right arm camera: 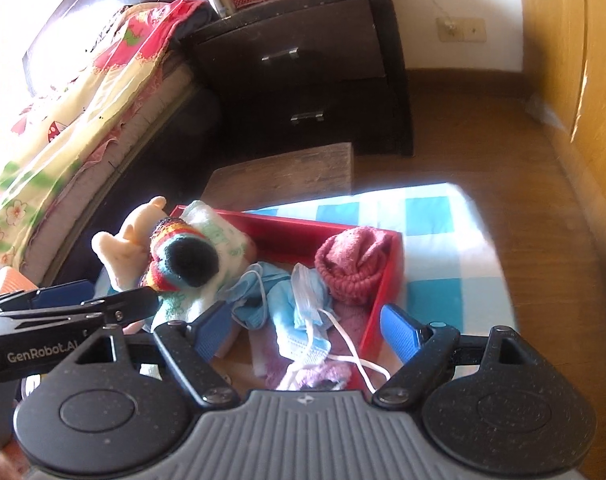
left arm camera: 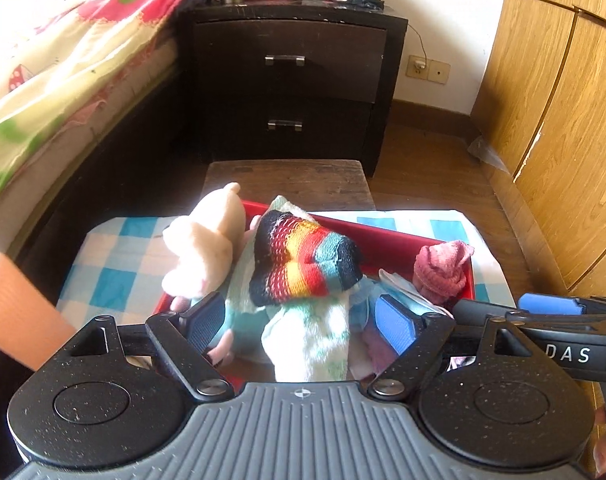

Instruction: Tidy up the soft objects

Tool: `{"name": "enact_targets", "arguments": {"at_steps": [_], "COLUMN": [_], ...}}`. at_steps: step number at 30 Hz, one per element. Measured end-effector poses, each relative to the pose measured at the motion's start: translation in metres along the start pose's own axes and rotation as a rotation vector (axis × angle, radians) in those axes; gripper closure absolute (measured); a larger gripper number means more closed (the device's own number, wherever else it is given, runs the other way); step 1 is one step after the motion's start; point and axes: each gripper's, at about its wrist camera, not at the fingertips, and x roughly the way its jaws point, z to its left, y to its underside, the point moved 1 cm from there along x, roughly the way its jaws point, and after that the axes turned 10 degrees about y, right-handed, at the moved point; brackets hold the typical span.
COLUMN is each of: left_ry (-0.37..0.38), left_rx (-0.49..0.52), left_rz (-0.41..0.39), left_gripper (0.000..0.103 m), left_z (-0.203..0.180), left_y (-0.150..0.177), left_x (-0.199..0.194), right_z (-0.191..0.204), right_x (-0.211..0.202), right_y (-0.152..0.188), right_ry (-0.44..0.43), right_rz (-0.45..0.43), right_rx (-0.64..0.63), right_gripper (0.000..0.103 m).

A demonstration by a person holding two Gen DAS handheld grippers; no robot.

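- Tray [left arm camera: 439,236], red and shallow, is sitting on a blue-and-white checked cloth [left arm camera: 115,264] over a low surface, with a worn wooden stool [left arm camera: 291,182] just beyond it.
- Soft things are lying piled inside the tray: a cream plush toy [left arm camera: 207,248] is leaning at the far left corner, a rainbow-striped knitted sock [left arm camera: 303,264] is resting on a white and green towel [left arm camera: 311,340], and a rolled pink knit bundle [left arm camera: 443,276] is sitting at the right side.
- In the right wrist view, light blue face masks [right arm camera: 299,308] with white ear loops are sprawling across the middle of the tray, between the towel and the pink bundle.
- The left gripper [left arm camera: 299,326] is hovering over the near edge of the tray with its blue pads spread wide; the towel is lying between them, and neither pad is pressing on it.
- The right gripper [right arm camera: 307,330] is standing just beside it, jaws likewise spread, straddling the masks and pinching nothing.
- A dark nightstand [left arm camera: 291,80] with two drawers is standing behind the stool, a bed with a flowered quilt [left arm camera: 63,60] is running along the left, and a wooden wardrobe [left arm camera: 551,100] is filling the right.
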Motion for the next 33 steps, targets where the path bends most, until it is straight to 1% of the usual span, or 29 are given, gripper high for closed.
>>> {"name": "enact_targets", "arguments": {"at_steps": [8,12,16,19,22,27,33], "left_ry": [-0.023,-0.039,-0.035,-0.039,-0.046,-0.036,-0.045], "left_rx": [-0.010,-0.010,-0.037,-0.051,-0.054,-0.089,-0.112], "left_rz": [0.001,-0.006,-0.007,-0.002,-0.014,-0.011,-0.010], "left_gripper": [0.022,0.022,0.022,0.022,0.022,0.022,0.022], "left_z": [-0.003,-0.004,-0.002,-0.001,-0.001,0.003,0.010], "left_y": [0.020,0.035,0.054,0.071,0.090,0.126,0.162], "left_x": [-0.011,-0.019,-0.026,-0.031,-0.039,-0.050,-0.059], "right_z": [0.004,0.001,-0.003,-0.005,-0.006,-0.011,-0.015], "right_x": [-0.021,-0.027,-0.035,-0.043,-0.050,-0.061,-0.067], "right_y": [0.017,0.027,0.041,0.057,0.075,0.110,0.146], "right_ry": [0.048,0.055,0.060,0.061,0.068,0.070,0.077], "right_rz": [-0.025,-0.020,-0.020,-0.021,-0.023,-0.034,-0.019], "right_rx": [-0.027,-0.021,-0.014,-0.022,-0.033,-0.045,-0.068], "right_gripper": [0.042,0.042,0.042,0.042,0.042,0.042,0.042]}}
